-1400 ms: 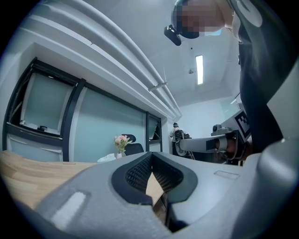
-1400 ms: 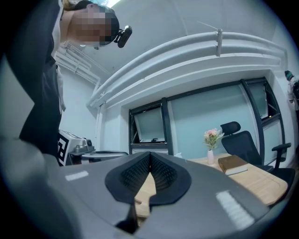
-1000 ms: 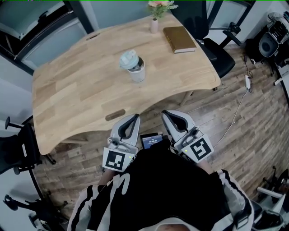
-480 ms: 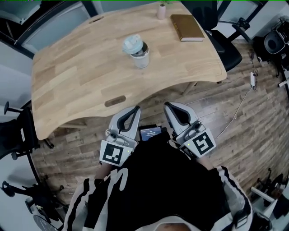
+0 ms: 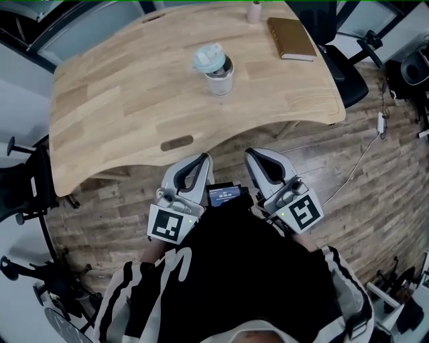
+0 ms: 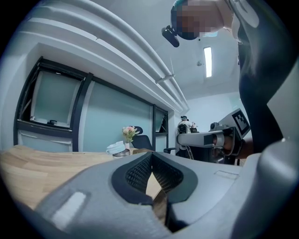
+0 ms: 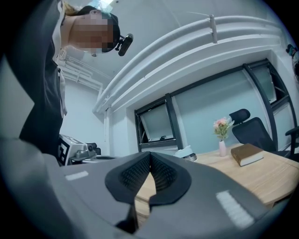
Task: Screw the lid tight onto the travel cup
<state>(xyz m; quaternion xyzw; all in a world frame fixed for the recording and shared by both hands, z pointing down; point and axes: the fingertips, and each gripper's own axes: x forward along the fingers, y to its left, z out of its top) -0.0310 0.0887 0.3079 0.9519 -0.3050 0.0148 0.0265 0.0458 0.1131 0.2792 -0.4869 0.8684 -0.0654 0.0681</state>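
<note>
A travel cup [image 5: 220, 79] stands upright near the middle of the wooden table [image 5: 120, 114], with its pale blue lid [image 5: 210, 58] resting askew on the rim, tipped to the left. Far off in both gripper views the cup [image 6: 120, 150] [image 7: 188, 154] shows small behind the jaws. My left gripper [image 5: 201, 160] and right gripper [image 5: 251, 155] are held close to the person's body, short of the table's near edge, side by side. Both are shut with nothing between the jaws.
A brown book [image 5: 292, 38] lies at the table's far right, beside a small pink vase [image 5: 253, 11] with flowers. A dark office chair [image 5: 345, 63] stands to the right of the table, and another chair base [image 5: 27, 201] at the left. A cable [image 5: 362, 147] runs across the wooden floor.
The head view has shifted, so the table and cup sit higher and further right in the picture. Both grippers stay shut near the body, the left one slightly lower.
</note>
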